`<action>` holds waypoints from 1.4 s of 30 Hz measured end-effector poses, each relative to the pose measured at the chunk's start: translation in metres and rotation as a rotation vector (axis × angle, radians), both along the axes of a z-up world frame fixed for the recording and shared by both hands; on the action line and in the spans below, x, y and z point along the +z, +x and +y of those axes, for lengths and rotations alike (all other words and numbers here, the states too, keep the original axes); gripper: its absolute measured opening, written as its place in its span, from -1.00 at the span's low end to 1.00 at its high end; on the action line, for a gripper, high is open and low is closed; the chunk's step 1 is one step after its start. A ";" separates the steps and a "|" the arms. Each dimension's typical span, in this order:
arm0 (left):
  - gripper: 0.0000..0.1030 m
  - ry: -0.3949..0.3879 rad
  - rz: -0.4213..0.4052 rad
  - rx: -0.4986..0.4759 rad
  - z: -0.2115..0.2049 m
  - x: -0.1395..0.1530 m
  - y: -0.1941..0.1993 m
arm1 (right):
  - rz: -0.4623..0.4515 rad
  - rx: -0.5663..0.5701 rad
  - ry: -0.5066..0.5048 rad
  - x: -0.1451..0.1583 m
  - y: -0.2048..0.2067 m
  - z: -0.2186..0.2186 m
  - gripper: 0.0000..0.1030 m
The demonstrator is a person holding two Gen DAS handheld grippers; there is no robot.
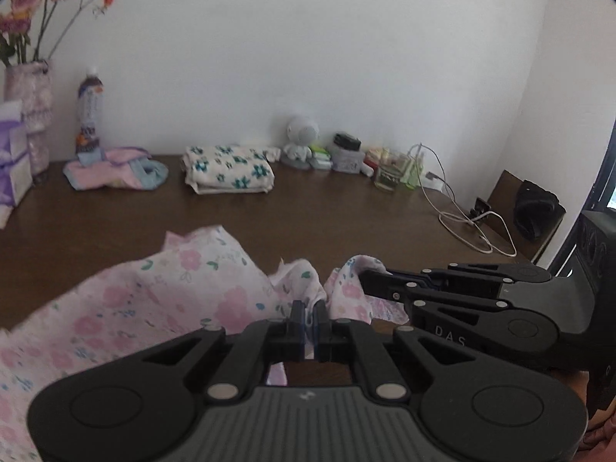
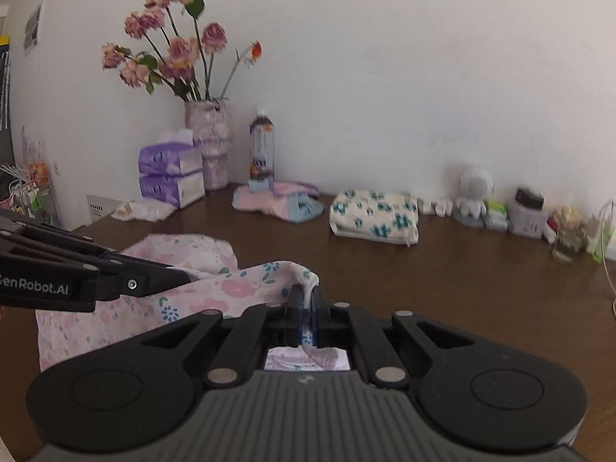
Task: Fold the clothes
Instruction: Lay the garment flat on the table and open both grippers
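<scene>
A pink floral garment (image 1: 127, 308) lies partly lifted over the dark wooden table (image 1: 308, 211). My left gripper (image 1: 308, 310) is shut on a bunched edge of it. My right gripper (image 2: 307, 294) is shut on another edge of the same garment (image 2: 127, 315). The right gripper also shows in the left wrist view (image 1: 364, 279), coming in from the right and pinching the cloth just right of my left one. The left gripper shows in the right wrist view (image 2: 184, 275), coming in from the left. Both hold the cloth a little above the table.
A folded white cloth with teal flowers (image 1: 229, 169) and a pink-and-blue folded cloth (image 1: 115, 171) lie at the back by the wall. A vase of flowers (image 2: 208, 142), tissue packs (image 2: 169, 173), a bottle (image 2: 261, 146), a figurine (image 1: 302, 146), jars and white cables (image 1: 469, 223) line the back and right.
</scene>
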State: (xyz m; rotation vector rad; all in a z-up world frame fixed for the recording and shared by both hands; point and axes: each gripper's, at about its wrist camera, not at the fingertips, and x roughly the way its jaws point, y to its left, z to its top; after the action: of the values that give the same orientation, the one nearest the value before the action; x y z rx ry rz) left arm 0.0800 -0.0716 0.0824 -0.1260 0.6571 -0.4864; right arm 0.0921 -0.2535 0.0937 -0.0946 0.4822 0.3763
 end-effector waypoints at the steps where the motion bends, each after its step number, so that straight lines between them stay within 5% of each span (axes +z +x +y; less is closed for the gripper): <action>1: -0.95 -0.005 0.016 -0.010 -0.004 -0.010 0.000 | 0.021 -0.007 0.008 -0.012 -0.001 -0.006 -0.94; 11: -0.92 0.052 0.079 -0.022 -0.022 -0.063 0.006 | 0.139 -0.040 0.027 -0.085 -0.014 -0.035 -0.93; 14: -0.73 0.066 0.052 -0.012 -0.020 -0.061 -0.001 | 0.154 -0.041 0.021 -0.088 -0.014 -0.034 -0.90; 16: -0.30 0.061 0.023 -0.013 -0.015 -0.056 -0.009 | 0.155 -0.050 0.023 -0.087 -0.016 -0.034 -0.80; 17: 0.13 0.058 0.008 -0.013 -0.012 -0.053 -0.013 | 0.153 -0.055 0.022 -0.085 -0.018 -0.034 -0.64; 18: 0.40 0.055 -0.008 -0.010 -0.007 -0.049 -0.019 | 0.146 -0.061 0.018 -0.083 -0.021 -0.035 -0.22; 20: 0.49 0.042 -0.046 0.001 0.005 -0.041 -0.035 | 0.125 -0.072 0.013 -0.079 -0.030 -0.037 0.37; 21: 0.58 0.035 -0.062 0.007 0.012 -0.038 -0.042 | 0.116 -0.075 0.016 -0.078 -0.035 -0.038 0.54; 23: 0.78 0.017 -0.068 0.034 0.029 -0.033 -0.058 | 0.105 -0.069 0.039 -0.074 -0.047 -0.042 0.56; 26: 0.83 -0.026 -0.070 0.081 0.059 -0.031 -0.082 | 0.103 -0.050 0.077 -0.069 -0.064 -0.045 0.96; 35: 0.98 -0.146 -0.004 0.317 0.145 -0.050 -0.126 | 0.057 -0.011 0.135 -0.060 -0.098 -0.022 0.99; 42: 0.98 -0.124 -0.051 0.406 0.174 -0.040 -0.138 | 0.063 0.007 0.128 -0.062 -0.099 -0.008 0.99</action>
State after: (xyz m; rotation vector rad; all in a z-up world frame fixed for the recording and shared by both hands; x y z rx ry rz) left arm -0.0575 0.1025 0.0426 -0.3549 0.5332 -0.1380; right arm -0.0064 -0.2614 0.0317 0.0395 0.5192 0.4165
